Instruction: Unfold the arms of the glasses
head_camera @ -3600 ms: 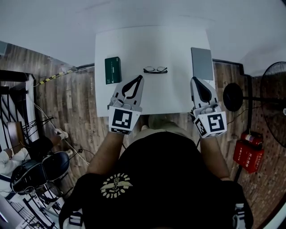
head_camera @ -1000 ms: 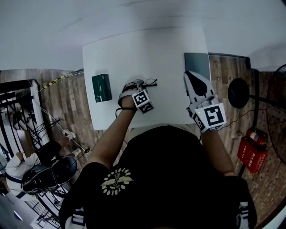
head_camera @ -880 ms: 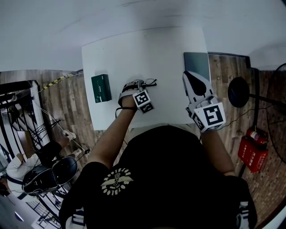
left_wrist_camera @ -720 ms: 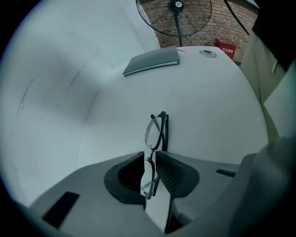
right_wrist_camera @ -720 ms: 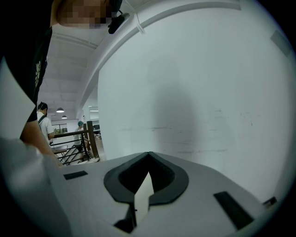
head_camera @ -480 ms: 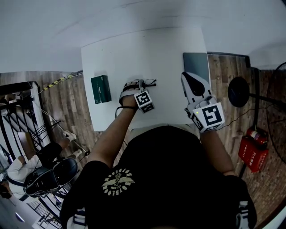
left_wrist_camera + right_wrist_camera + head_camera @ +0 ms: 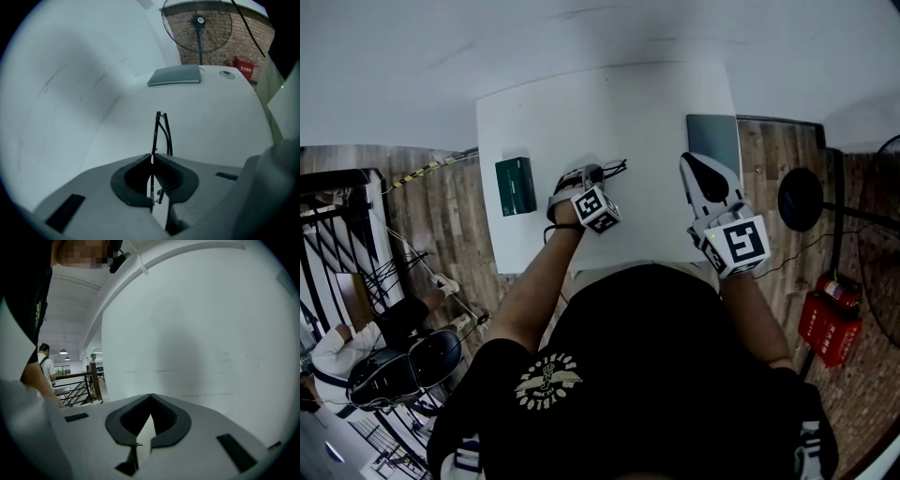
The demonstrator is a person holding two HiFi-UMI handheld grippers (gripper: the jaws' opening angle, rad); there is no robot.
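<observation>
The thin black-framed glasses [image 7: 613, 169] stick out to the right of my left gripper [image 7: 598, 174], which is shut on their left end over the middle of the white table [image 7: 647, 103]. In the left gripper view the glasses [image 7: 161, 131] run edge-on straight ahead from the pinched jaws of the left gripper [image 7: 151, 155], arms lying close along the frame. My right gripper [image 7: 692, 161] hovers at the table's right side, apart from the glasses. Seen from its own camera, the right gripper [image 7: 150, 396] is shut on nothing and faces a white wall.
A dark green box [image 7: 516, 186] lies at the table's left edge. A grey notebook [image 7: 713, 141] lies at the right edge, just beyond my right gripper, and shows ahead as the notebook [image 7: 176, 75]. A standing fan [image 7: 201, 22] and a red box [image 7: 825, 311] stand on the wooden floor to the right.
Since the first frame my left gripper reached the glasses and shut on their left end. In the last half second the glasses tilted, their free end rising slightly. The right gripper barely moved.
</observation>
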